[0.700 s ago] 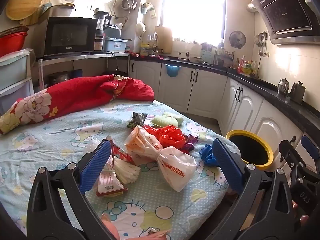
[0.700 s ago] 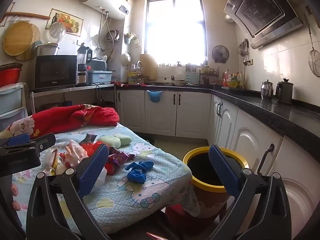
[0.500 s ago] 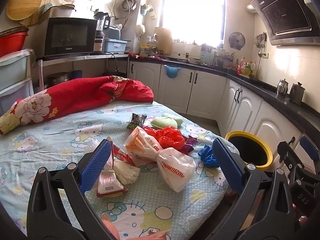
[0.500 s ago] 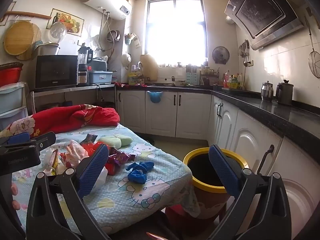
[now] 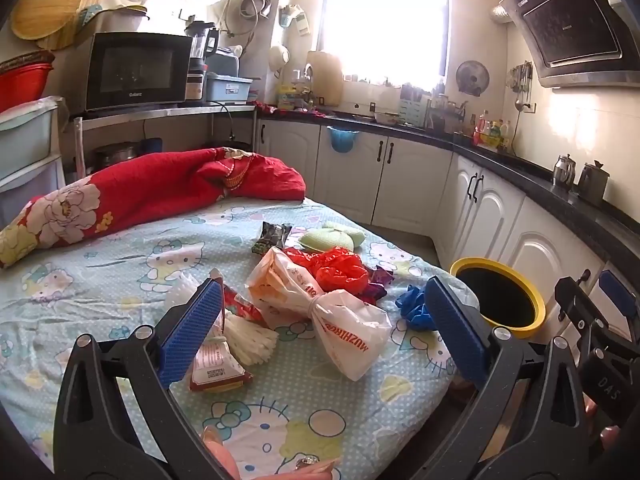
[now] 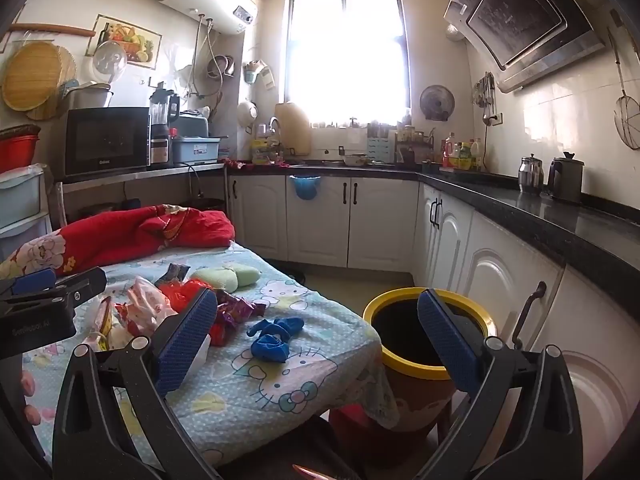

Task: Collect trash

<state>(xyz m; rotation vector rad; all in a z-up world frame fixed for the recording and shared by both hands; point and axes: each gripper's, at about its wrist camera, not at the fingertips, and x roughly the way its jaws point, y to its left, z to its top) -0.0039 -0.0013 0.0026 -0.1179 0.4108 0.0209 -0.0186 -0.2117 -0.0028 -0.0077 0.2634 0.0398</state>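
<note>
Trash lies on a table with a Hello Kitty cloth (image 5: pixel 120 272): a tied white plastic bag (image 5: pixel 320 312), a crumpled red bag (image 5: pixel 336 268), a crumpled blue glove (image 5: pixel 414 308) (image 6: pixel 274 338), a red snack packet (image 5: pixel 214 364), a white paper bundle (image 5: pixel 248 338) and a dark wrapper (image 5: pixel 272 236). A yellow-rimmed bin (image 5: pixel 500 298) (image 6: pixel 424 328) stands right of the table. My left gripper (image 5: pixel 320 332) is open and empty above the near trash. My right gripper (image 6: pixel 316 340) is open and empty, over the table's corner and the bin.
A rolled red floral quilt (image 5: pixel 140 196) lies along the table's far side. Two pale green pads (image 5: pixel 332 236) lie behind the trash. White cabinets (image 6: pixel 360 220) and a dark counter (image 6: pixel 540 216) line the back and right. A microwave (image 5: pixel 136 68) sits at the left.
Both views have shifted very slightly. Nothing has been taken hold of and the trash has not moved.
</note>
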